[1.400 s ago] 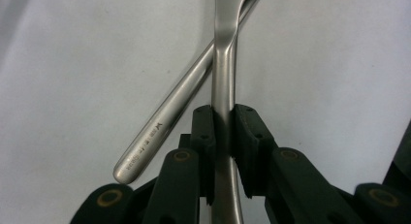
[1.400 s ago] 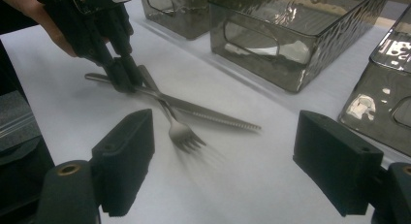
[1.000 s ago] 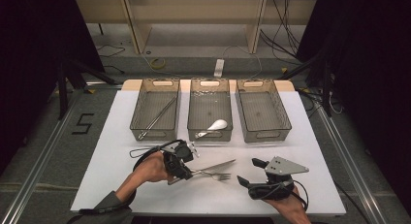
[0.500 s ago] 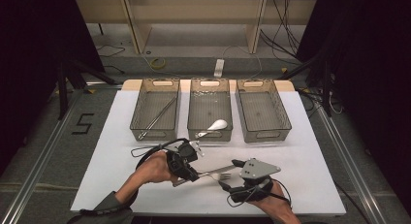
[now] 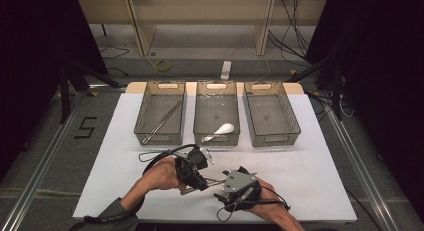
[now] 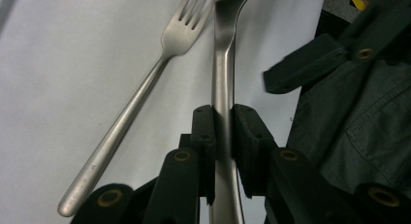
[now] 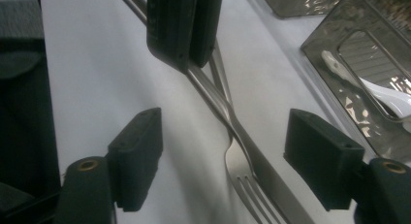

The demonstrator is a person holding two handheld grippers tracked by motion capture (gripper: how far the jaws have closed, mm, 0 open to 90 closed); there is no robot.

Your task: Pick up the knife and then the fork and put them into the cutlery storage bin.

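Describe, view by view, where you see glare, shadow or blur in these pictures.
High view: the white table is brightly lit against dark surroundings. Left gripper view: the knife shines, and the fork casts a soft shadow. Right gripper view: glare on the clear bin, and the nearest black parts look blurred.

knife (image 6: 224, 64): your held piece is brushed metal, smooth, soft sheen | fork (image 6: 140, 95): same satin steel | left tongs (image 6: 224, 136): matt black plastic pads, brass-coloured rivets | right tongs (image 7: 232, 156): matt black plastic | table (image 5: 320, 176): flat white matt sheet | bins (image 5: 272, 116): translucent grey glossy plastic | spoon (image 5: 220, 132): glossy white
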